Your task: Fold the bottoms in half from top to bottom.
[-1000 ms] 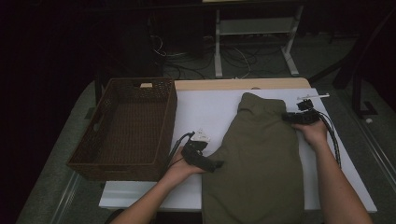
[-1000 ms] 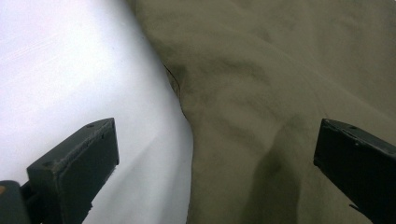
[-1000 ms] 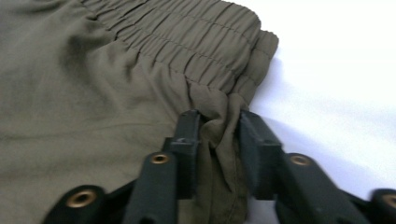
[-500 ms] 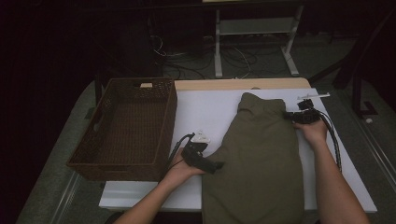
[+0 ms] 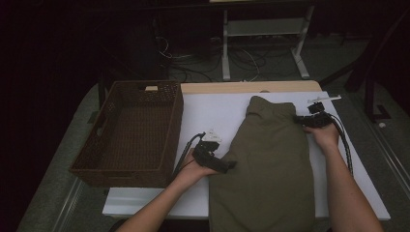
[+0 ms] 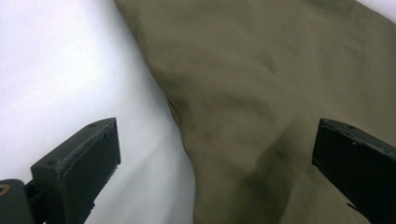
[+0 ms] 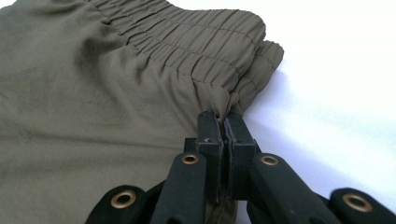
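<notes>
Olive-green trousers, folded lengthwise into a long panel, lie on the white table cover, waistband toward the far edge, hem end hanging at the near edge; placement unchanged from a second ago. Change noted: the right gripper has just been closing, and its jaws now stand clamped together on a pinch of cloth at the waistband's outer corner, as the right gripper view shows; the right hand holds the same spot as before. Left gripper rests at the trousers' left edge about midway down, barely shifted; in the left gripper view its jaws stand wide apart, one over the white cover, one over the fabric, gripping nothing. Left hand comes in from the near edge. Fabric: thin, smooth woven cloth, matte, softly creased; waistband elasticated, gathered into fine ribbed rows with visible stitching. Cover: plain white, flat, rectangular. Basket: dark brown wicker, rectangular, deep-walled, with a cut-out handle in the far end wall, standing just left of the cover, well apart from the trousers. Gripper jaws: black, blocky, flat-faced, with brass-coloured eyelets at the linkages.
</notes>
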Demonstrator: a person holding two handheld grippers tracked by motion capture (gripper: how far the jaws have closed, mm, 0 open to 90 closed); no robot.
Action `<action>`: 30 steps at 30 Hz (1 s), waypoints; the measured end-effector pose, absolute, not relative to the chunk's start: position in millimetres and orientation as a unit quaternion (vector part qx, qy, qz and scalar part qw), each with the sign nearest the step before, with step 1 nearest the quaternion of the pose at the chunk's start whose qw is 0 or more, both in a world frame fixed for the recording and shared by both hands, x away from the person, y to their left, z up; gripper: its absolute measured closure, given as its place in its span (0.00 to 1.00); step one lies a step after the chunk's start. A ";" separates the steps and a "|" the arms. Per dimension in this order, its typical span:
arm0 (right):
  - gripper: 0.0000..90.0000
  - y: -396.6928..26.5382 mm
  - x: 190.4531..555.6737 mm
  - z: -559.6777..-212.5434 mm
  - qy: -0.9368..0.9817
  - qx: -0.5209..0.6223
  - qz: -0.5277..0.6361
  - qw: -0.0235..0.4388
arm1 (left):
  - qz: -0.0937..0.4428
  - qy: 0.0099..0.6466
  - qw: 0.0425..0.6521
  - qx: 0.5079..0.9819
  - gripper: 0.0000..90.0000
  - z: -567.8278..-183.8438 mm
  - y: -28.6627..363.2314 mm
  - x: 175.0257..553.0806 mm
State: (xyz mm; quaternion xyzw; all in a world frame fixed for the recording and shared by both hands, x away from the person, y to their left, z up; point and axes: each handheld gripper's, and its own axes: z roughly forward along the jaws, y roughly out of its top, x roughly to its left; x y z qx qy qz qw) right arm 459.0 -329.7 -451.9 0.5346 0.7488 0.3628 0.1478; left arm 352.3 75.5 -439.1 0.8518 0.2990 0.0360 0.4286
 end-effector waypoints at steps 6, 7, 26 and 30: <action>0.96 -329.6 459.0 -452.3 0.750 0.533 0.363 0.149 | 0.035 0.308 0.440 0.843 0.03 -437.4 71.1 363.8; 0.96 -329.3 458.9 -452.4 0.750 0.532 0.362 0.151 | 0.035 0.309 0.440 0.843 0.03 -437.1 70.2 365.5; 0.96 -329.3 458.7 -452.0 0.751 0.531 0.363 0.153 | 0.042 0.311 0.441 0.841 0.05 -432.7 56.7 390.1; 0.95 -329.2 458.5 -451.7 0.751 0.530 0.363 0.153 | 0.044 0.313 0.441 0.840 0.05 -433.0 51.9 395.8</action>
